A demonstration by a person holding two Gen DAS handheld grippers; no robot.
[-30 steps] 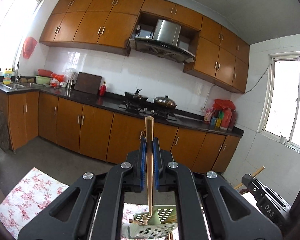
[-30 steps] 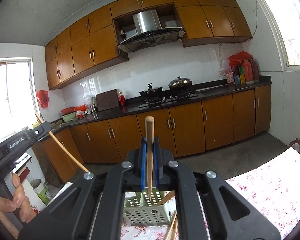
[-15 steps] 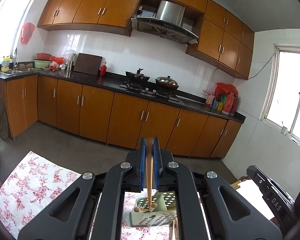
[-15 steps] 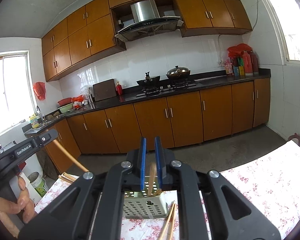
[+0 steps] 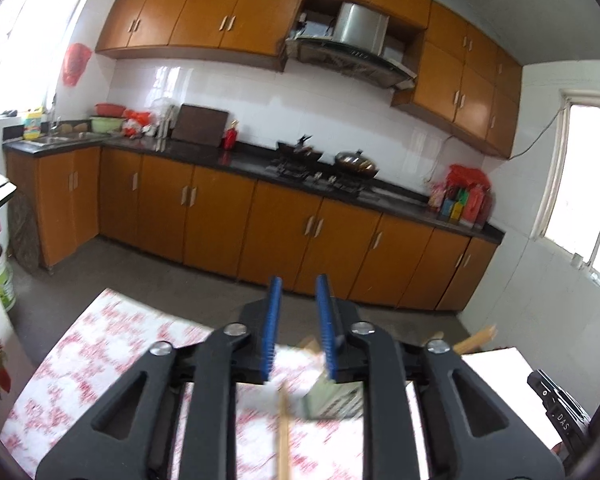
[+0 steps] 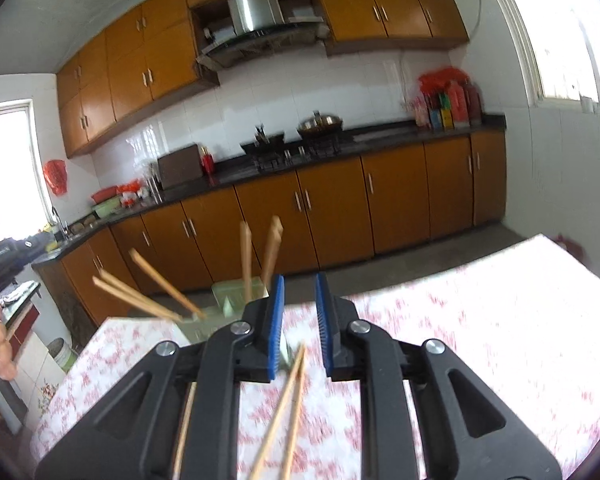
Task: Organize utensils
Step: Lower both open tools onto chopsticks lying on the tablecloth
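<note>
My left gripper [image 5: 298,328] is open and empty, its blue pads apart above the floral tablecloth [image 5: 112,344]. A loose chopstick [image 5: 283,432] lies on the cloth below it, beside the pale green perforated utensil holder [image 5: 332,396], which is partly hidden by the jaws. My right gripper [image 6: 299,322] is open and empty too. The green holder [image 6: 230,300] stands just left of it with several wooden chopsticks [image 6: 245,256] sticking up. A pair of loose chopsticks [image 6: 288,404] lies on the cloth under the right gripper.
The table's far edge drops to a grey floor with orange kitchen cabinets [image 5: 260,232] and a dark counter behind. The other gripper's body [image 5: 560,412] shows at the left view's right edge. A hand [image 6: 0,344] shows at the right view's left edge.
Both grippers have opened and let go of their chopsticks, which now stand in the holder. Both views have swung and moved off the holder, with motion blur.
</note>
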